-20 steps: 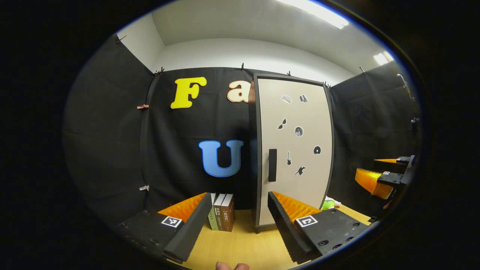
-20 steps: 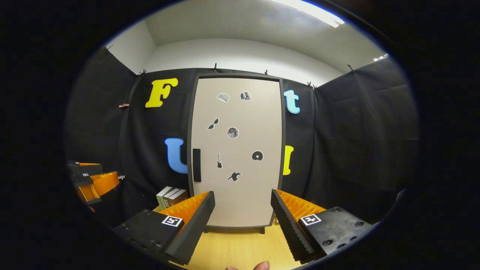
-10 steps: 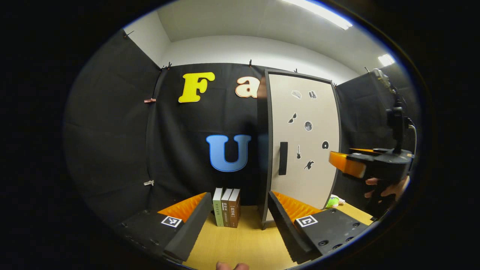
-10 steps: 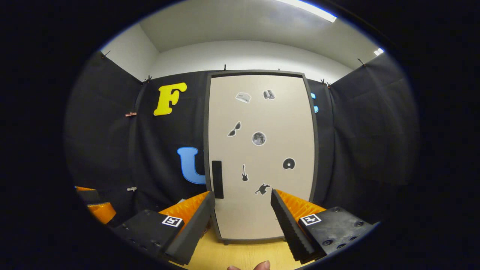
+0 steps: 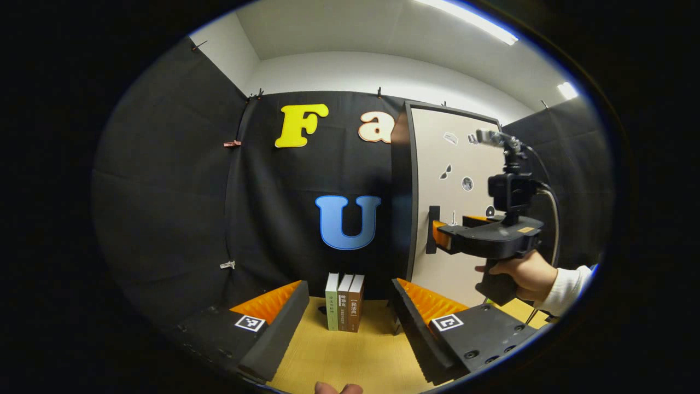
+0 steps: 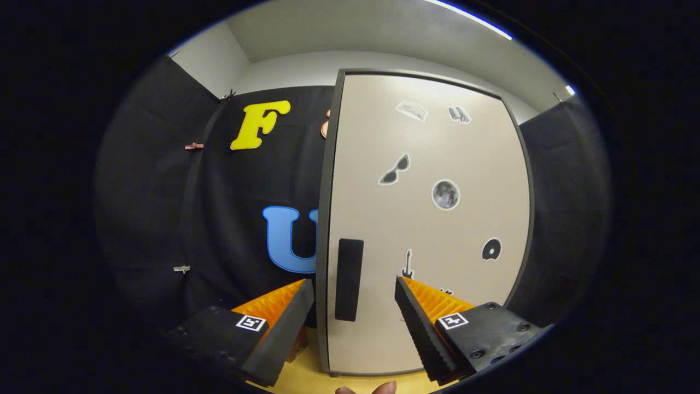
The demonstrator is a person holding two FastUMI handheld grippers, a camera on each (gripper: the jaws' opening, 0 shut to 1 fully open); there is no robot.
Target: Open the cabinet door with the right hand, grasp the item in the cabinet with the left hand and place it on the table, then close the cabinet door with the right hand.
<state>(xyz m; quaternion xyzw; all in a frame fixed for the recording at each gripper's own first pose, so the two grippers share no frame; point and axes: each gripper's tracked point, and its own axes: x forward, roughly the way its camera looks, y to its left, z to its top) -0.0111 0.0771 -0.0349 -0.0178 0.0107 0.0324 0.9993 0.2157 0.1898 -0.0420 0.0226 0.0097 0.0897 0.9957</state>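
- left gripper (image 5: 348,312): fingers spread apart, nothing between them, held low over the table (image 5: 350,355); points at the booth wall left of the cabinet
- three books (image 5: 344,302) stand upright on the table just past the left fingers, spines facing the camera, close beside the cabinet's left side
- right gripper (image 6: 354,306): fingers apart, holding nothing, aimed at the cabinet door (image 6: 432,219) from close up; the door handle (image 6: 349,279) sits between the two fingers in the right gripper view, can't tell if touching
- in the left gripper view the right gripper (image 5: 443,235) is held level, fingertips reaching in toward the handle (image 5: 433,230); a hand (image 5: 522,276) with a white sleeve (image 5: 566,287) grips its handle from below, wrist roughly horizontal
- door handle: dark bar, long axis vertical, near the door's left edge at about mid-lower height
- cabinet door: shut, tall upright panel, long axis vertical, small stickers (image 6: 445,194) scattered on it
- cabinet stands on the table at the back against the wall; the item inside is hidden behind the door
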